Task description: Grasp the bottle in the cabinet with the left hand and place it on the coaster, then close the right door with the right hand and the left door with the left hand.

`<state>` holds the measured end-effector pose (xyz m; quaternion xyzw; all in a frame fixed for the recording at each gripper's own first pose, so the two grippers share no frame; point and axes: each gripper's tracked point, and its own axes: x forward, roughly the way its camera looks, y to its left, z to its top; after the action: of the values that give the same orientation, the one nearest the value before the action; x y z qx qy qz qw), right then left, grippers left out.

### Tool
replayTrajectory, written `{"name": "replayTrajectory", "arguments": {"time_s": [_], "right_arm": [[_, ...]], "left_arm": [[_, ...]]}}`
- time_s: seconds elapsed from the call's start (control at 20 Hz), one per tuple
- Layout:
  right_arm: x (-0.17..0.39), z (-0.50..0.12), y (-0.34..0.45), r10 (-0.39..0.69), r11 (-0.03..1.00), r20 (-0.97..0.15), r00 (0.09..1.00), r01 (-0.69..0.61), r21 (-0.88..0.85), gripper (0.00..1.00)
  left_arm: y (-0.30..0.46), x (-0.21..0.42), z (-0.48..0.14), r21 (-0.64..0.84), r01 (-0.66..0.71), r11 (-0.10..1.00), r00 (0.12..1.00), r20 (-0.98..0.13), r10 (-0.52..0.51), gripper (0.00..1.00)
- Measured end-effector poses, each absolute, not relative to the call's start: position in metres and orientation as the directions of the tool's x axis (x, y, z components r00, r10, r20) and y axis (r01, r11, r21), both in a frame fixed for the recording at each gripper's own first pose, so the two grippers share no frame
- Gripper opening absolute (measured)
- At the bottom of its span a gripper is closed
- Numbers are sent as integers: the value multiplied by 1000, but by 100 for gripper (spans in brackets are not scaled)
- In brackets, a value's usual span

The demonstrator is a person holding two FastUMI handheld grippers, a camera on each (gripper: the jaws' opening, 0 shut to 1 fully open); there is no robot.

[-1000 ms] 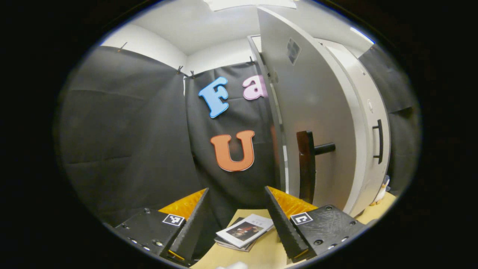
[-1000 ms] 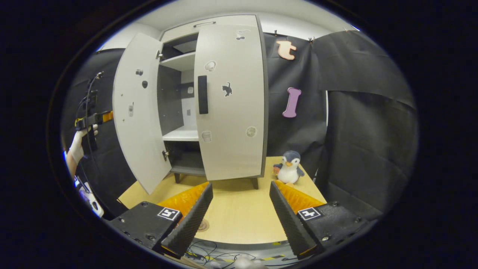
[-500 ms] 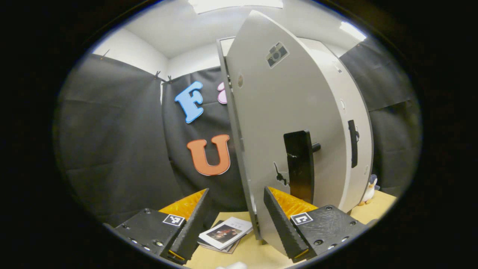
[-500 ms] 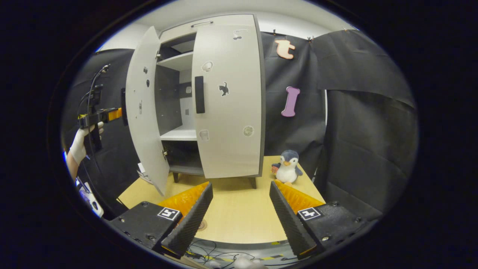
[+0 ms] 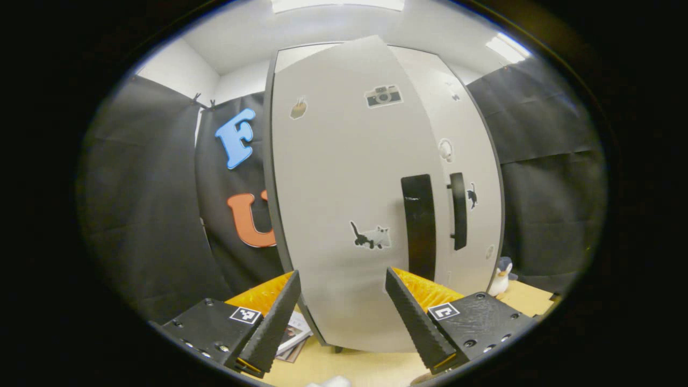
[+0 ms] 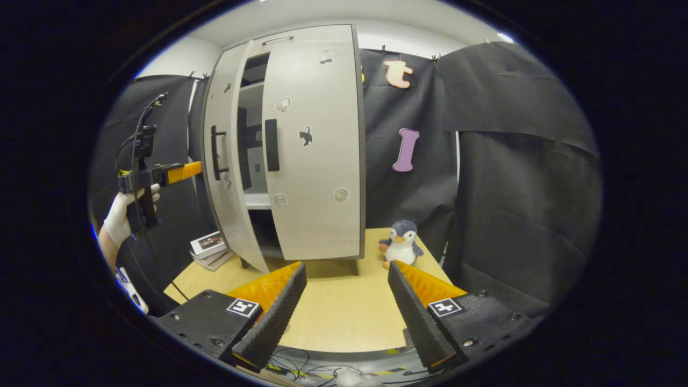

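Left tongs [image 5: 339,317], open and empty, face the pale grey left cabinet door [image 5: 344,215], nearly shut, to push it closed.

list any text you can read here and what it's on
No readable words anywhere.
Door stickers: pictures only, no text.
Books: cover print too small to read.
Square tags: black and white patterns, no letters.

I see a plush penguin [image 6: 401,243] standing on the wooden counter [image 6: 333,312], and stacked books [image 6: 208,248] at its left edge.
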<state>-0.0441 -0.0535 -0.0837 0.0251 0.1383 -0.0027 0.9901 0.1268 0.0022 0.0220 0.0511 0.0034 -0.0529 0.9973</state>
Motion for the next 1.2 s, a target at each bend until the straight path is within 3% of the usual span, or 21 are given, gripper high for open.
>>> {"name": "replayTrajectory", "arguments": {"time_s": [0.45,0.75,1.2], "right_arm": [[-29,-54,-42,-4,998,-208,978,18,64,100],[-21,-37,-25,-2,999,-165,986,8,37,100],[-19,-26,6,14,1000,-120,993,-12,14,100]], "left_arm": [[-12,53,22,40,129,991,992,-21,-128,97],[12,15,16,36,80,996,997,-7,-79,97],[34,-15,-20,38,24,999,997,-70,-21,97]]}}
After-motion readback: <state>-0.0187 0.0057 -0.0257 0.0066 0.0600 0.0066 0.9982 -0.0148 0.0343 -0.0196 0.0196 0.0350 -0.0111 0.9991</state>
